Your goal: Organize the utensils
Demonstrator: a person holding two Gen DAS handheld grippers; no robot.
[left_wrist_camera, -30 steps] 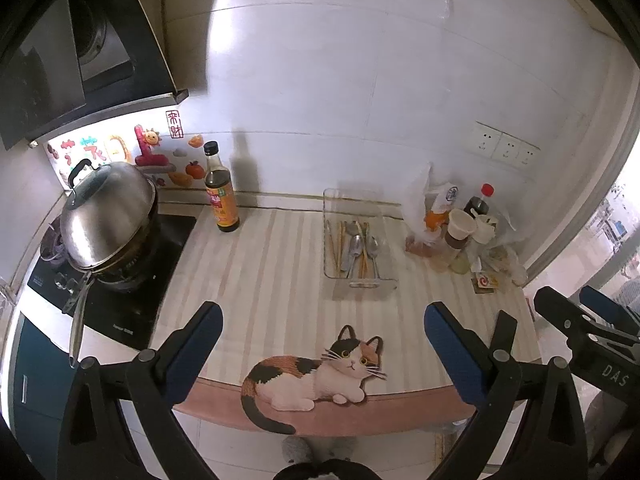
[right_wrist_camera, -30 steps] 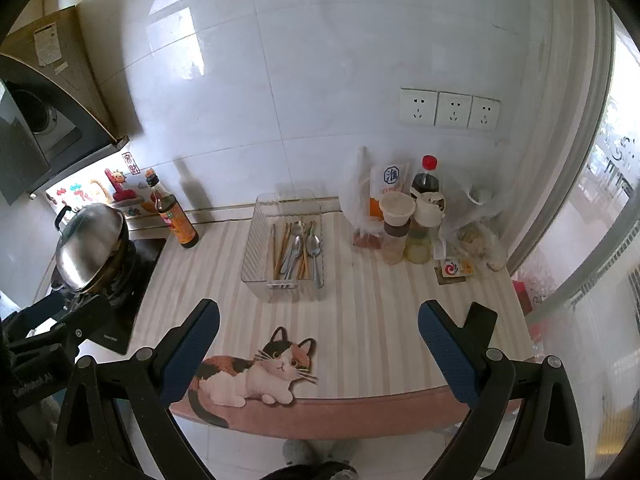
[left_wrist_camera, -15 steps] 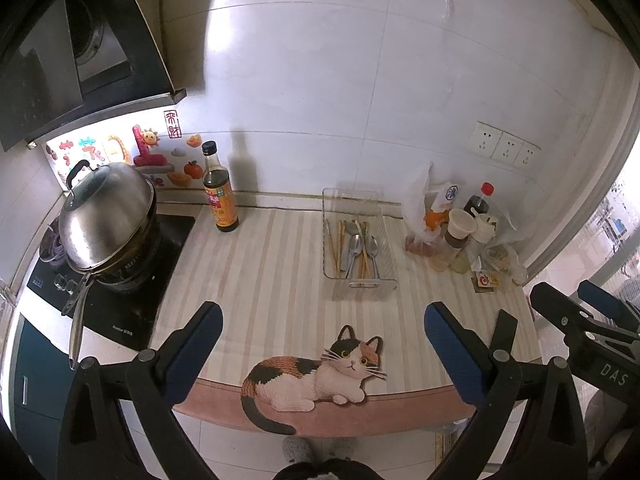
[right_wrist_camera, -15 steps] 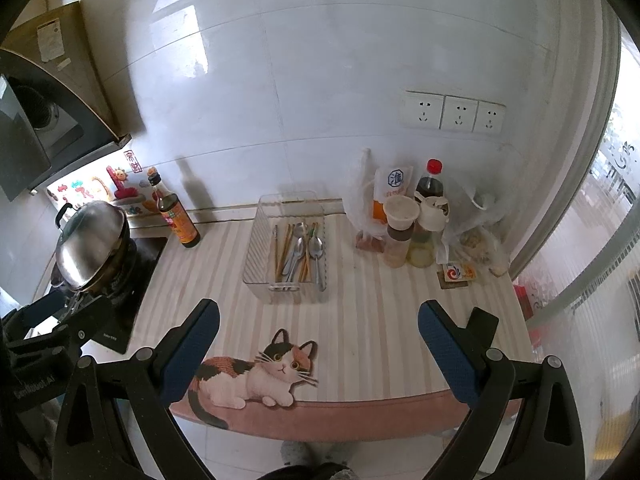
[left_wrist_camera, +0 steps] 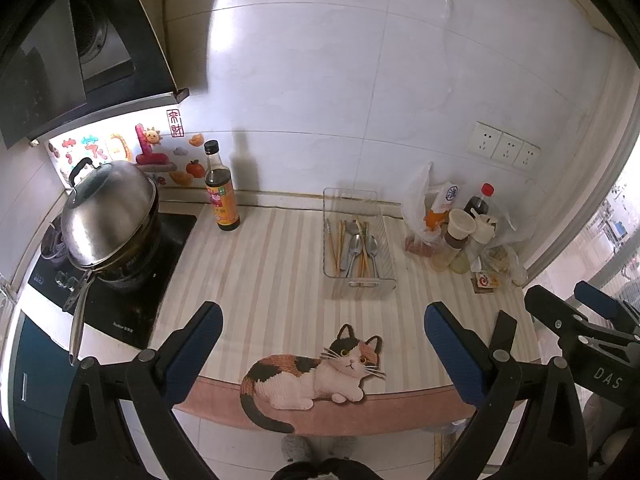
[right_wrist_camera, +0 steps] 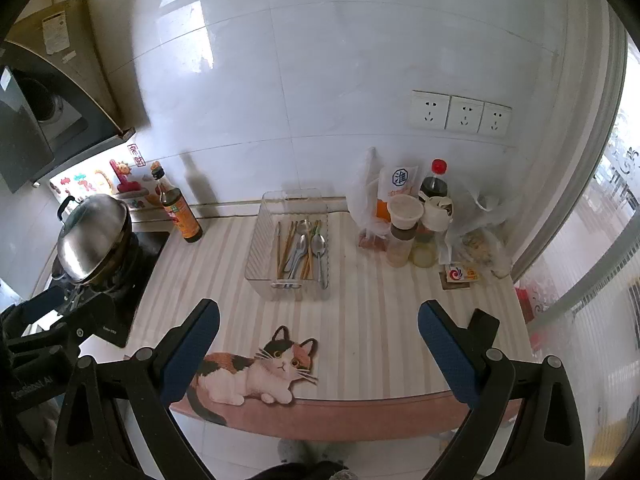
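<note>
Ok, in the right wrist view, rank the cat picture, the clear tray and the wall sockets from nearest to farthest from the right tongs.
1. Cat picture: at the counter's front edge, just left of the right tongs.
2. Clear tray: mid-counter, straight ahead, holding spoons and chopsticks.
3. Wall sockets: up on the back wall, to the right.

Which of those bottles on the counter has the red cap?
The dark bottle on the right, among the bags and jars below the wall sockets. The other bottle, beside the stove, has a black cap and an orange label.
</note>
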